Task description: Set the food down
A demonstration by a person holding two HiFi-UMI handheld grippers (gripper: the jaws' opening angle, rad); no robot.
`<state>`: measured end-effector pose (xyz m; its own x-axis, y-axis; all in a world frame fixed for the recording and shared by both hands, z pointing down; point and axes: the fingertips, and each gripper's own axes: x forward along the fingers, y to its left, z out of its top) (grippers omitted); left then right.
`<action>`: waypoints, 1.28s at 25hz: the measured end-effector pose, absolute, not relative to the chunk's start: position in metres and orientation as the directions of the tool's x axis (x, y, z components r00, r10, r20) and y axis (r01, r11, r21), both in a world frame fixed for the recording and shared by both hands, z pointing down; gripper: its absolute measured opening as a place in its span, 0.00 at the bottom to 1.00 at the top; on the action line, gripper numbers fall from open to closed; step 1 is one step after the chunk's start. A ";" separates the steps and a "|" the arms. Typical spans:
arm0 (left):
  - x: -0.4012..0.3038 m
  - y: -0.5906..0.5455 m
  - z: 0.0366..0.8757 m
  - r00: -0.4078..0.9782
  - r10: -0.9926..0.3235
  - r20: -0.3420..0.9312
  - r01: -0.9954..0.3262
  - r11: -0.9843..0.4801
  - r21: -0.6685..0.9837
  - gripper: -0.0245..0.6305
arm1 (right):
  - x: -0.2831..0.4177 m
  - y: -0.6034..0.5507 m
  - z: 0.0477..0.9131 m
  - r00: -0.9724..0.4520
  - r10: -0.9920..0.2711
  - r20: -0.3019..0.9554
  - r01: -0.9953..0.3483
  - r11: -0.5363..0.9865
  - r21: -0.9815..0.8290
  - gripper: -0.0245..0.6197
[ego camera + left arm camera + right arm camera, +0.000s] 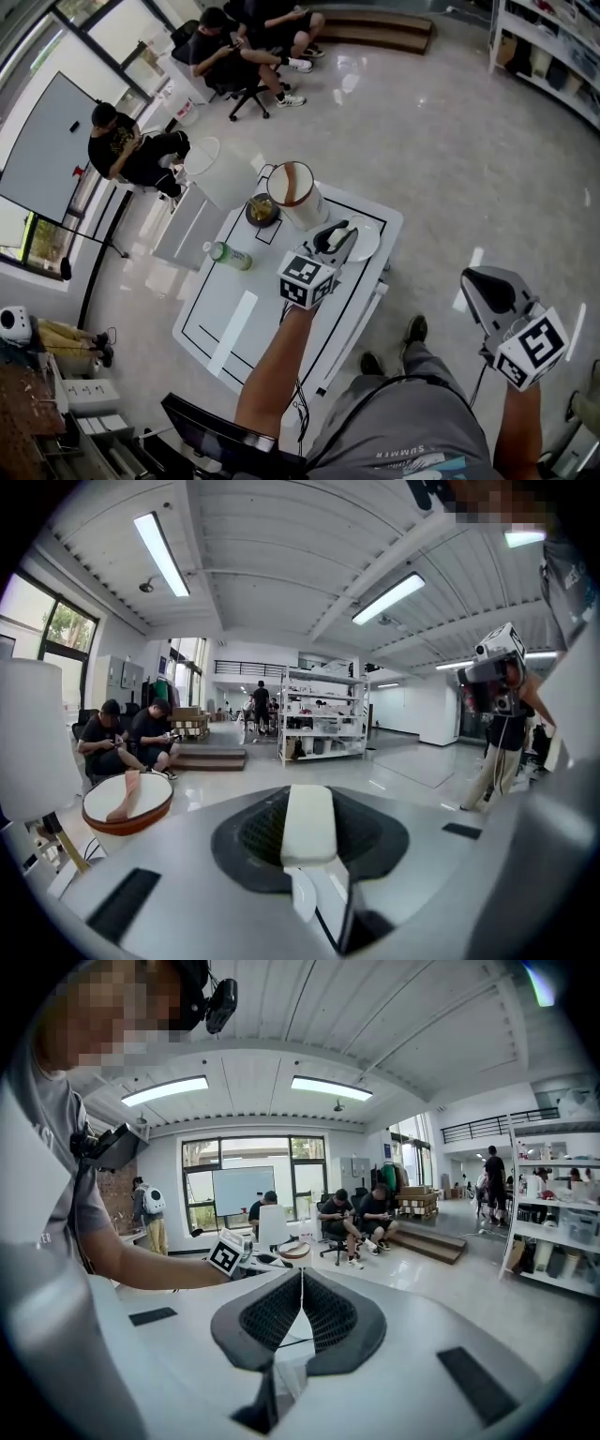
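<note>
The food, a pale oblong bar point(308, 825), sits clamped between the jaws of the left gripper point(336, 238), which are closed onto its sides. The gripper holds it level over the left rim of a round white plate point(368, 242) on the white table with black outlines point(225, 323). A brown-rimmed white tub point(292, 190) stands just beyond. The right gripper point(302, 1288) hangs well off the table, its jaws pressed together on nothing. Nothing is set down yet: lowering and release onto the plate look to be what remains.
</note>
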<state>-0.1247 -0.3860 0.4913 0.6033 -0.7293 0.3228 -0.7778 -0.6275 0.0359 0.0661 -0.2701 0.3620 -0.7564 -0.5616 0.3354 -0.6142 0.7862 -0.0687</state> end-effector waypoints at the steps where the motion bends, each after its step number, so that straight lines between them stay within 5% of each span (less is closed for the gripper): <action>1: -0.126 -0.391 0.498 0.600 -0.726 0.337 -0.779 -0.626 0.039 0.19 | 0.066 -0.273 0.364 -0.755 -0.561 0.339 -0.615 0.785 -0.071 0.05; 32: -0.131 -0.464 0.666 0.456 -0.583 0.672 -0.785 -0.619 -0.004 0.19 | 0.107 -0.323 0.413 -0.714 -0.549 0.433 -0.650 0.751 -0.119 0.05</action>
<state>-0.1308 -0.4641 0.6659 0.4561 -0.5831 0.6723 -0.7854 -0.6189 -0.0040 0.1073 -0.3227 0.4132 -0.7144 -0.5493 0.4335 -0.6498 0.7507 -0.1194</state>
